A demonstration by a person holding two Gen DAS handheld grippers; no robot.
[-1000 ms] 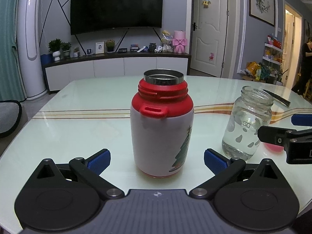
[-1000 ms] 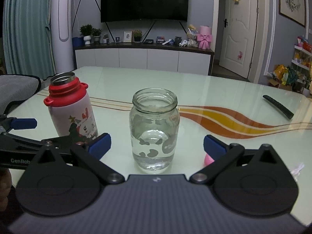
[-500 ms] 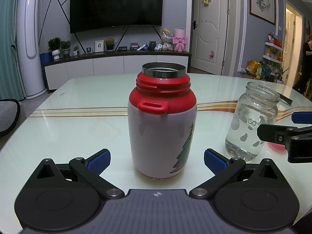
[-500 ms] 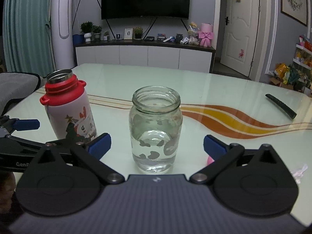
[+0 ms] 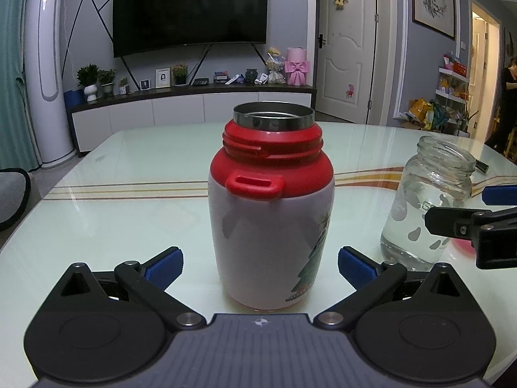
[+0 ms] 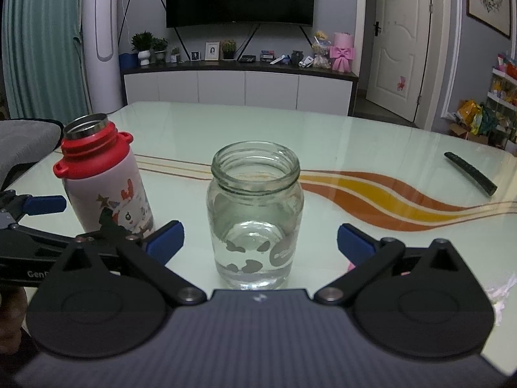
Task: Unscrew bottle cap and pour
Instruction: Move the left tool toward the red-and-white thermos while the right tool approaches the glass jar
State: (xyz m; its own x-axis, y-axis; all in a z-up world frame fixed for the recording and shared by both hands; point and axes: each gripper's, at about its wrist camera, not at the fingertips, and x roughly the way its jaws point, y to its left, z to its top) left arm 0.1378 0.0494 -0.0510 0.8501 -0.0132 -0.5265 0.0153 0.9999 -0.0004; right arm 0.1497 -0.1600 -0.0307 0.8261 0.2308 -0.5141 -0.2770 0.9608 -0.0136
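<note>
Glass gives the bench (image 6: 371, 135) its pale green top, and everything is placed here relative to the jar (image 6: 255, 216) standing upright near the front edge. The jar is clear, printed with grey spots, open at the mouth, and holds a shallow layer of clear liquid at the bottom. Left of the jar and apart from it stands the bottle (image 5: 271, 207), white with a red shoulder and a bare steel mouth, its cap off; what is inside cannot be seen. A pink thing (image 5: 462, 245) lies just right of the jar, mostly hidden behind the right tongs, possibly the cap. Far right of the jar, well apart, lies a dark remote (image 6: 470, 173).

The left tongs (image 5: 260, 263) are spread wide on either side of the bottle without touching it. The right tongs (image 6: 260, 241) are likewise spread wide, flanking the jar with gaps on both sides.
</note>
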